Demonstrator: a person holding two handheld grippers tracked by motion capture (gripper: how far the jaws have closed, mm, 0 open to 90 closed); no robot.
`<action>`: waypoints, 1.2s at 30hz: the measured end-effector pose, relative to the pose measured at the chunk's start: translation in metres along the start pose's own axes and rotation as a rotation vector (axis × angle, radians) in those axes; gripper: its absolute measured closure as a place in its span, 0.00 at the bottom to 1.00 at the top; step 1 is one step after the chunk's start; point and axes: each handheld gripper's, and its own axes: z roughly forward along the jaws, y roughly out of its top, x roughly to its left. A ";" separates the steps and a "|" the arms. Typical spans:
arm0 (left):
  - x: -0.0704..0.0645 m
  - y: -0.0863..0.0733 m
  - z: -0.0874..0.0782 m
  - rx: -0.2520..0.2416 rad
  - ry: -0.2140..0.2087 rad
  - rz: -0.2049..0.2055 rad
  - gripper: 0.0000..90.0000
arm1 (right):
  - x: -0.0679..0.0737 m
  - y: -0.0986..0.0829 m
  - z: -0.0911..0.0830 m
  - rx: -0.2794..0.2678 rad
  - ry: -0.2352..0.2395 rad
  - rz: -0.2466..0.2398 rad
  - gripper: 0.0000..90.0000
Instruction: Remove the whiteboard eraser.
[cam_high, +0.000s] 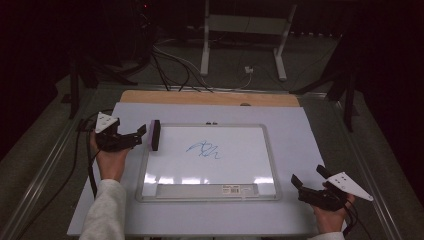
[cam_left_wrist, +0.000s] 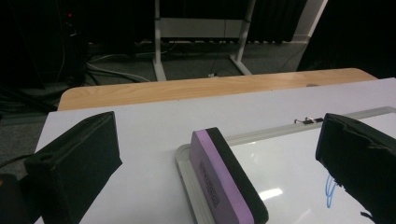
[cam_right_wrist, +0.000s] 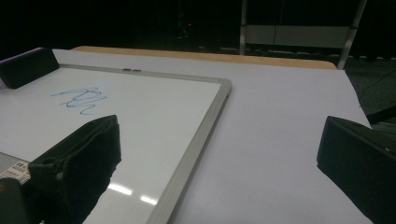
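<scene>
A rectangular whiteboard eraser with a purple foam body and a black felt face (cam_high: 155, 135) stood on its long edge at the upper left corner of a silver-framed whiteboard (cam_high: 270, 165), its purple side turned outward toward the left gripper (cam_high: 143, 133) and its black felt side facing the board's writing surface. In the left gripper view the purple-and-black eraser (cam_left_wrist: 224, 182) sat between the gripper's two black fingers (cam_left_wrist: 74, 168), which stood wide apart on either side of it without touching it; a line of small print ran along the purple face, too fine to read. The eraser rested across the board's frame, with its near end over the rim. A loose blue marker scribble (cam_high: 204, 149) lay near the middle of the white surface, well apart from the eraser. The whiteboard lay flat on a pale lavender sheet covering the wooden worktop (cam_high: 210, 97), whose light timber edge showed along the far side. The right gripper (cam_high: 308, 179), held in the person's right hand (cam_high: 330, 217) just off the board's lower right corner, had its fingers spread open and empty above the sheet. The person's left hand (cam_high: 111, 160), in a pale sleeve, held the left gripper beside the board's left edge.
</scene>
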 end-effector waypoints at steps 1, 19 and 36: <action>0.000 0.000 0.001 0.004 0.001 0.000 0.01 | 0.000 0.000 0.000 0.001 0.001 -0.001 0.00; 0.002 -0.004 0.031 0.111 0.004 -0.020 0.01 | 0.000 0.000 0.002 0.012 0.014 0.003 0.00; 0.003 -0.005 0.051 0.211 -0.009 -0.062 0.09 | 0.000 -0.002 0.005 0.025 0.031 0.004 0.00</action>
